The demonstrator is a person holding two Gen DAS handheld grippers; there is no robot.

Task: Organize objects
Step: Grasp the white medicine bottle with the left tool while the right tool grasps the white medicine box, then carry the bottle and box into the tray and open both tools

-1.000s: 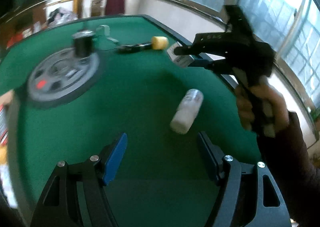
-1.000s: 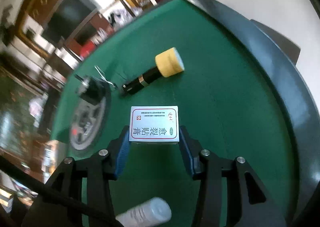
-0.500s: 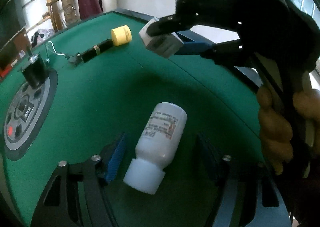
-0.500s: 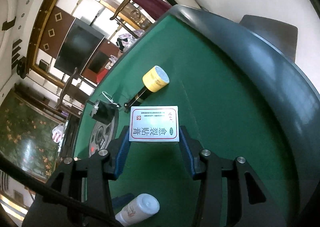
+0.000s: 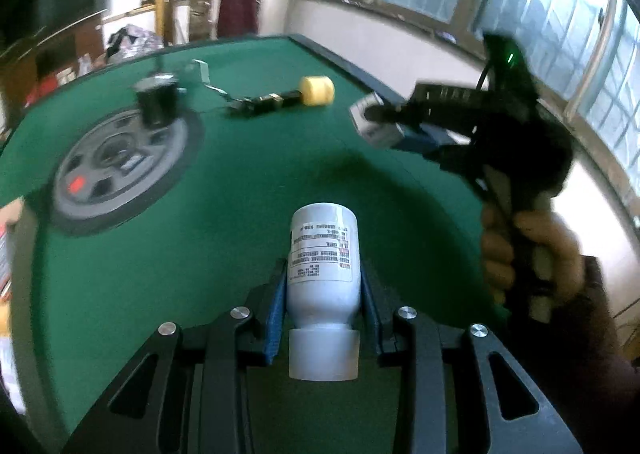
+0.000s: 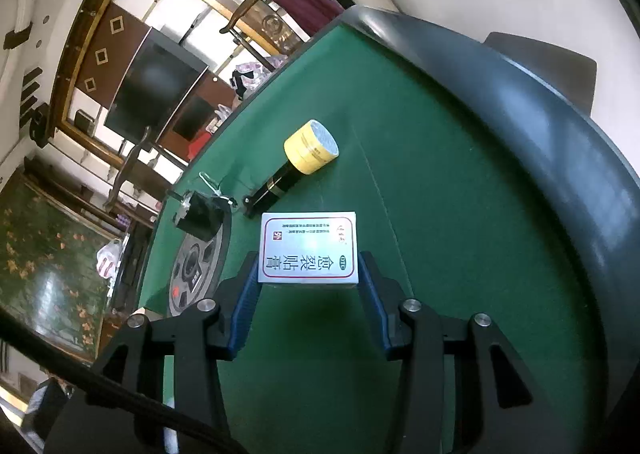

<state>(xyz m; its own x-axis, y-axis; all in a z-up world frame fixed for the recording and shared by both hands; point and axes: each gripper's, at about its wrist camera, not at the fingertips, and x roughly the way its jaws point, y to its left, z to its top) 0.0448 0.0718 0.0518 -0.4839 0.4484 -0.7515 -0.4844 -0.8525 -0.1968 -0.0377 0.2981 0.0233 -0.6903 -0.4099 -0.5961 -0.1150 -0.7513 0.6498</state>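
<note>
Left tongs (image 5: 323, 290) tight around white bottle (image 5: 323, 266) (cap rearward), right tongs (image 6: 308, 286) around box (image 6: 308, 248).

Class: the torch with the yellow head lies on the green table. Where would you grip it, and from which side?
Grip the torch's slim black handle, not the wide yellow head. Come from above, jaws across the handle: it lies flat on the table, and the narrow barrel suits the jaws better.

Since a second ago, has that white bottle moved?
Yes. The white bottle, earlier lying loose on the green table, now sits clamped in the left gripper.
</note>
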